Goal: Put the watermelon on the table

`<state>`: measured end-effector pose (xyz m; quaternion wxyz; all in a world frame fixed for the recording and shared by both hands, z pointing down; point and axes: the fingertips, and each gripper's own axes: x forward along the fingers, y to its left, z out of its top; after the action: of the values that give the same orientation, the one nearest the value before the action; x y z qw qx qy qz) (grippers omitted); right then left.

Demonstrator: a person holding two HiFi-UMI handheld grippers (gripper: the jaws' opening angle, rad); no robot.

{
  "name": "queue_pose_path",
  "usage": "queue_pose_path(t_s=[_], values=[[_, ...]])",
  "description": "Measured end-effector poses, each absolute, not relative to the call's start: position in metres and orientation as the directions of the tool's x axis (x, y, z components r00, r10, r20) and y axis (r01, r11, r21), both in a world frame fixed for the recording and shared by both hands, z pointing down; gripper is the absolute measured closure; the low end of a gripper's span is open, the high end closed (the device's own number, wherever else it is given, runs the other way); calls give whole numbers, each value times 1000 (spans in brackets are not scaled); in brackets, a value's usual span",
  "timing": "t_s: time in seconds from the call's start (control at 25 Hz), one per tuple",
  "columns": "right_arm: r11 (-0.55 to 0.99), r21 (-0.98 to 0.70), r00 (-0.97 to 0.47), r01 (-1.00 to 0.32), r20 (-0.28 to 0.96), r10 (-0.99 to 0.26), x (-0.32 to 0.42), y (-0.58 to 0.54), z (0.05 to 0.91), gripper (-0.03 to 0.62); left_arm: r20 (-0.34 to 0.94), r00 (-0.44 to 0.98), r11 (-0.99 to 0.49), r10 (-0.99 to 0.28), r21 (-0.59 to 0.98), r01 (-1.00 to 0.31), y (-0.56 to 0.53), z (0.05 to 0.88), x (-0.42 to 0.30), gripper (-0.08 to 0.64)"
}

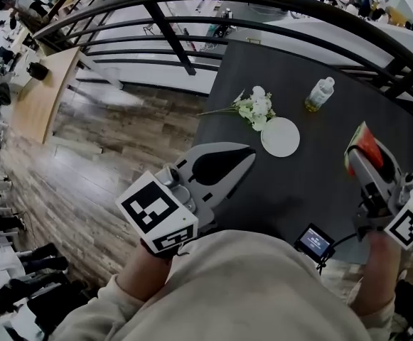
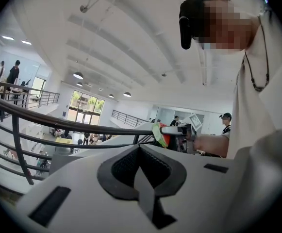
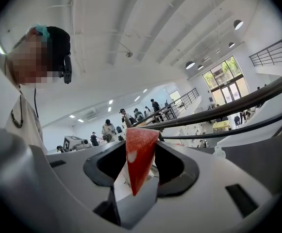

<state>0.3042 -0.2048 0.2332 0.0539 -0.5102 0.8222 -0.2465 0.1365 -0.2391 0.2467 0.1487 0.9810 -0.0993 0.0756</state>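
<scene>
The right hand-held gripper (image 1: 357, 163) gripped the watermelon (image 1: 368, 146) wedge, held over the bench (image 1: 298, 197), apparently ready to set it down. The left hand-held gripper (image 1: 243, 159) was closed and empty, idle alongside. A plate (image 1: 280, 136) lay ahead, between the 2.

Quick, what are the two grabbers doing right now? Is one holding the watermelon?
Left gripper: closed, holding nothing.
Right gripper: closed on the watermelon slice.
</scene>
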Motion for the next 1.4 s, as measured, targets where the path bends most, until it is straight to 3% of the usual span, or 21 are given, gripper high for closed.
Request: queue_pose_path(t_s=[1.4], values=[[394, -500, -561, -772, 242, -792, 265, -254, 281, 396, 226, 937, -884, -264, 331, -329, -250, 275, 83, 554]])
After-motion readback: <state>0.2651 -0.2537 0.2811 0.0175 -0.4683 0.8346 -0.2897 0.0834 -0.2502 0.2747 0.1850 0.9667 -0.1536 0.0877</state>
